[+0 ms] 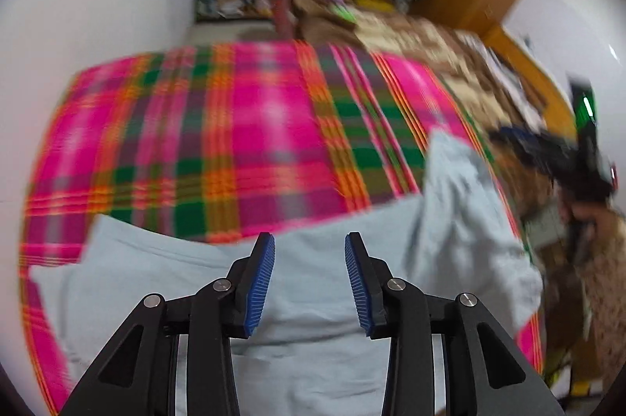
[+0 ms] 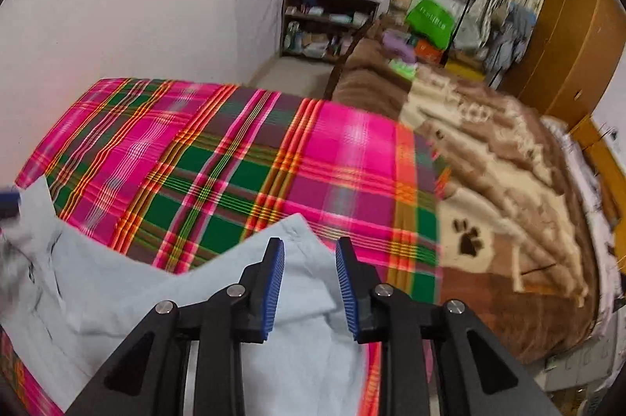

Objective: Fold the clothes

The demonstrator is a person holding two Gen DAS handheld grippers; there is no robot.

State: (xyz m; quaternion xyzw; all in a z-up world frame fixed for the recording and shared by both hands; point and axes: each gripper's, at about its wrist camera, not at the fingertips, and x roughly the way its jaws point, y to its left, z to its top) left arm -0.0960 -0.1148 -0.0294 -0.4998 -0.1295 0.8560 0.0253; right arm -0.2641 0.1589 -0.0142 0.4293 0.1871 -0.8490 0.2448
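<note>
A light blue garment point(image 1: 321, 283) lies rumpled on the near part of a pink and green plaid bed cover point(image 1: 234, 126). My left gripper point(image 1: 309, 240) hovers over its middle, open, with nothing between the blue pads. In the right wrist view the same garment point(image 2: 164, 294) fills the lower left, and one pointed corner point(image 2: 297, 224) reaches just past my right gripper point(image 2: 309, 244), which is open above the cloth. The right gripper point(image 1: 547, 150) appears blurred at the right edge of the left wrist view, held by a hand. A blue scrap of the left gripper point(image 2: 8, 200) shows at the far left.
A brown and cream blanket with a paw print point(image 2: 508, 220) covers the bed to the right of the plaid cover point(image 2: 234, 161). A cluttered shelf point(image 2: 328, 20), a green bag point(image 2: 430, 20) and a wooden wardrobe point(image 2: 567, 44) stand at the back. A white wall point(image 2: 137, 5) borders the left.
</note>
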